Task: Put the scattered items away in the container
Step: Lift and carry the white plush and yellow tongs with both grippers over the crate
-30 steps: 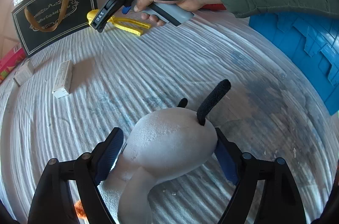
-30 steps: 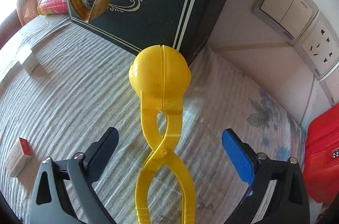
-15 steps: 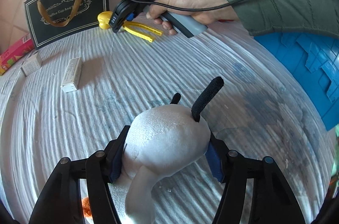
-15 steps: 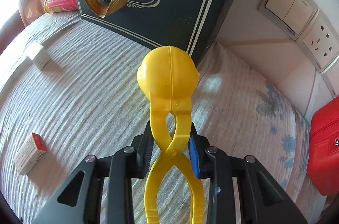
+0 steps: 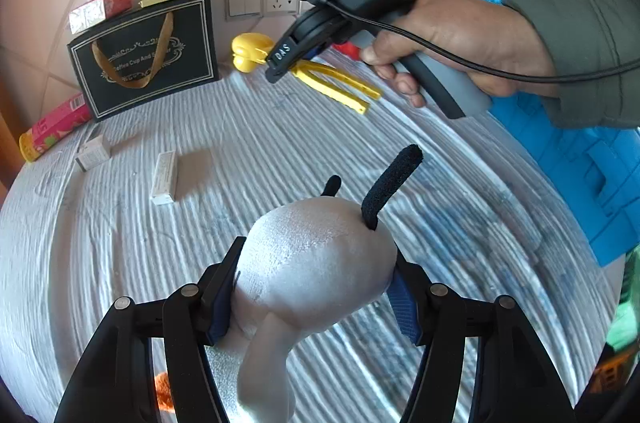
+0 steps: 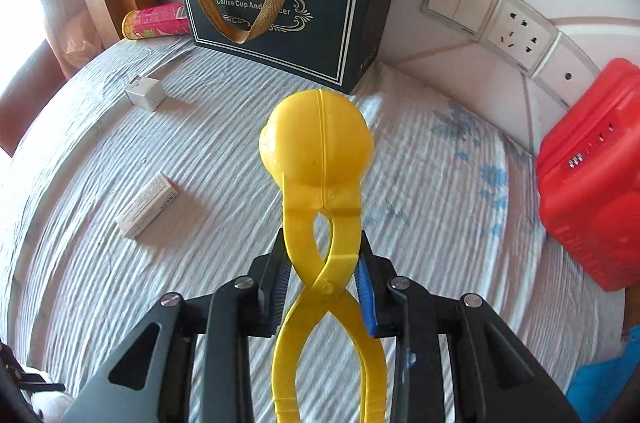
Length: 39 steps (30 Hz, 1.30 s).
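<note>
I have both catches clear of the striped bedcover [image 5: 248,143], ready for the blue crate [image 5: 580,159] at its edge (the likely container). My left gripper [image 5: 312,291] squeezes the grey plush toy [image 5: 316,271] by its head, the soft body dangling. My right gripper [image 6: 322,263] pinches the yellow snowball tongs [image 6: 318,151] near the pivot, keeping the ball end forward. Two small cartons [image 6: 146,205] lie on the bedcover.

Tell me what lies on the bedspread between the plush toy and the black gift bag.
In the left wrist view, one small white box lies between the plush toy and the black gift bag.
</note>
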Each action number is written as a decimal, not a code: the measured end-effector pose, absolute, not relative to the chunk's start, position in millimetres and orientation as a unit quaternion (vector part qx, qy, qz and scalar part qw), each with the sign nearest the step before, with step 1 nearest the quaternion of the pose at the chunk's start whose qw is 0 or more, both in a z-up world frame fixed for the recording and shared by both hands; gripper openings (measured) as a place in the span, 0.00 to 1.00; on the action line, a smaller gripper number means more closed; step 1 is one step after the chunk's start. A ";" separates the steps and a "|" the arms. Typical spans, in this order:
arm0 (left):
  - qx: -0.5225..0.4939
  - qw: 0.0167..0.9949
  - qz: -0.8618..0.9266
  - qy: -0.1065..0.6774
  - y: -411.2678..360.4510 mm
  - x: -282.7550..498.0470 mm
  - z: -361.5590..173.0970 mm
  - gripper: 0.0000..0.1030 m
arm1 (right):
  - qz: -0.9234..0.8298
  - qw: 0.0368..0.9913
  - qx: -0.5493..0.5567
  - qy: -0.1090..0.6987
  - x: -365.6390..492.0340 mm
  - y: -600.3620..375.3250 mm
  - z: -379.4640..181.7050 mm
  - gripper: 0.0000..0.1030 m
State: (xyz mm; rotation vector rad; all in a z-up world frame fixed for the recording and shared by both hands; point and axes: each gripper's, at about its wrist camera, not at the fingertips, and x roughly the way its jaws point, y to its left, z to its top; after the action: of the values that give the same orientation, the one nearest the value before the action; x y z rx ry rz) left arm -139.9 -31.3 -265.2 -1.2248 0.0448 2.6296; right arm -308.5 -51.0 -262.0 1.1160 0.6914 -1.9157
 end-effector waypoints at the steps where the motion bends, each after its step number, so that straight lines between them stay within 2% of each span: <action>1: -0.417 0.117 0.901 0.016 -29.9 -135.7 -257.2 0.62 | -0.758 0.394 0.441 0.275 -298.8 -54.0 -260.6 0.28; 9: -0.414 0.098 0.905 0.019 -25.5 -105.1 -194.1 0.62 | -0.762 0.390 0.440 0.270 -241.0 8.9 -186.3 0.28; 17: -0.408 0.083 0.909 0.028 -15.9 -69.8 -145.5 0.62 | -0.778 0.394 0.433 0.227 -187.8 63.0 -119.3 0.28; 27: -0.393 0.048 0.918 0.026 1.6 -29.3 -93.3 0.62 | -0.794 0.394 0.428 0.175 -121.6 141.7 -67.8 0.28; 39: -0.374 0.024 0.926 0.041 41.1 -5.9 -50.9 0.62 | -0.818 0.403 0.381 0.154 -60.3 216.3 -19.4 0.28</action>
State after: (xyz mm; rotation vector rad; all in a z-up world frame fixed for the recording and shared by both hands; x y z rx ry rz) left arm -6.0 41.1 -50.9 -1.1566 0.1264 2.8658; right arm -60.3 216.3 -19.4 0.9627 0.3899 -2.0664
